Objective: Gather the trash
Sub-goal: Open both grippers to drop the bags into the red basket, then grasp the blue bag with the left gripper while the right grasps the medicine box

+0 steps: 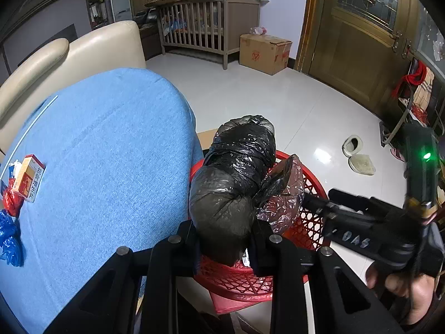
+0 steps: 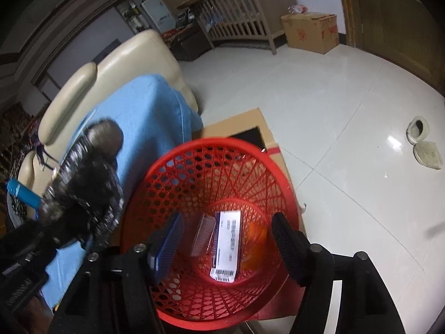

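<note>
L gripper pinches a black bag bundle; its fingers press on the bundle's near, knotted end, and the rest sticks out beyond the tips, over the red basket; a thin pinkish-clear bag hangs w/ the bundle, just right of the fingers; basket sits below and past the tips.

R gripper has fingers spread wide, nothing between the pads; it points down into the basket; straight beyond the gap, on the basket floor, lies a white box w/ barcode; a small pale ribbed piece leans at its left, sth orange at its right, too blurred to name.

Left of the L fingers, a blue cushion w/ an orange-white carton, red wrapper and blue wrapper near its far-left edge, well apart from the tips; cardboard sheet lies under the basket, beyond the R fingertips.
</note>
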### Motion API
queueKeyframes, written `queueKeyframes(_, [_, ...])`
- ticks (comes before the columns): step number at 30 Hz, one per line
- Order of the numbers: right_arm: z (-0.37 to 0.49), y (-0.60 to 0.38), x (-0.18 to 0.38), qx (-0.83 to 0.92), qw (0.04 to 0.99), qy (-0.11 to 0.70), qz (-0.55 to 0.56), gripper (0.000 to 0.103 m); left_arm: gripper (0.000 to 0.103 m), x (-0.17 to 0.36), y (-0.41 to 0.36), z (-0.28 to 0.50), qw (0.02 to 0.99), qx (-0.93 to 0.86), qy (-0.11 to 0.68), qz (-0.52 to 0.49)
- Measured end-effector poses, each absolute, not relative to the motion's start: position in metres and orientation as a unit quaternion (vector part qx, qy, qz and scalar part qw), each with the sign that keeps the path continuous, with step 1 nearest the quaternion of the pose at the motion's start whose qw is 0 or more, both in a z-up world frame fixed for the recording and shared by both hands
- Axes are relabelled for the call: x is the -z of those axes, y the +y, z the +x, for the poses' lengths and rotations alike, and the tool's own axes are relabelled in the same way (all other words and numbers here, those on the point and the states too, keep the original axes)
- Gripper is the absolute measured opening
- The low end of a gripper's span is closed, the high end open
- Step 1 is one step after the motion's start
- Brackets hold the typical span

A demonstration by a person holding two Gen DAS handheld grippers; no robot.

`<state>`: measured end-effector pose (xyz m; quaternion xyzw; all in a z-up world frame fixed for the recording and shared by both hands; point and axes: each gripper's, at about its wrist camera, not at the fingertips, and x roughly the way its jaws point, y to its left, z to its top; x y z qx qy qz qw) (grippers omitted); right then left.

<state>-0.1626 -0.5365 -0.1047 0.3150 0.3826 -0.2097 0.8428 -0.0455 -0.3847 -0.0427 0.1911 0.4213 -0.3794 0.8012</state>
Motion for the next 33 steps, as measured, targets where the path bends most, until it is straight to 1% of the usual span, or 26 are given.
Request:
queueKeyframes(8, [-0.182,-0.549,0.078,0.228,0.851,0.322,0.346,0.070,0.028,0.046,-0.388,-0.047,0.796,0.380,0.426,0.198])
queueKeyframes(12, [-0.190,-0.552,0.066,0.235,0.857,0.288,0.358,0.070,0.031,0.049,-0.393,-0.049,0.792,0.382,0.430,0.206])
queueKeyframes(14, [-0.193,-0.552,0.059,0.238,0.859,0.277,0.358,0.070,0.051,0.051,-0.396,-0.050,0.787,0.384,0.432,0.215])
queueKeyframes(15, [-0.194,-0.552,0.056,0.238,0.861,0.273,0.356,0.070,0.069,0.051,-0.397,-0.052,0.787,0.383,0.431,0.218])
queueKeyframes(16, [-0.194,-0.552,0.054,0.238,0.863,0.270,0.355,0.070,0.072,0.049,-0.396,-0.053,0.790,0.384,0.426,0.218])
queueKeyframes(18, [-0.191,-0.550,0.050,0.236,0.865,0.269,0.353,0.070,0.072,0.046,-0.396,-0.055,0.789,0.393,0.419,0.218])
queueKeyframes(21, [-0.183,-0.544,0.048,0.228,0.866,0.279,0.348,0.074,0.072,0.039,-0.387,-0.053,0.792,0.396,0.414,0.210])
queueKeyframes(22, [-0.179,-0.541,0.048,0.223,0.866,0.286,0.346,0.077,0.072,0.037,-0.383,-0.052,0.795,0.395,0.412,0.207])
queueKeyframes(25, [-0.162,-0.525,0.050,0.209,0.865,0.314,0.332,0.080,0.072,0.029,-0.357,-0.042,0.809,0.384,0.403,0.190])
queueKeyframes(29, [-0.130,-0.493,0.055,0.177,0.862,0.372,0.296,0.081,0.072,0.017,-0.313,-0.024,0.834,0.354,0.393,0.159])
queueKeyframes(33, [-0.103,-0.455,0.054,0.142,0.867,0.401,0.260,0.083,0.072,0.011,-0.260,-0.006,0.863,0.306,0.380,0.133])
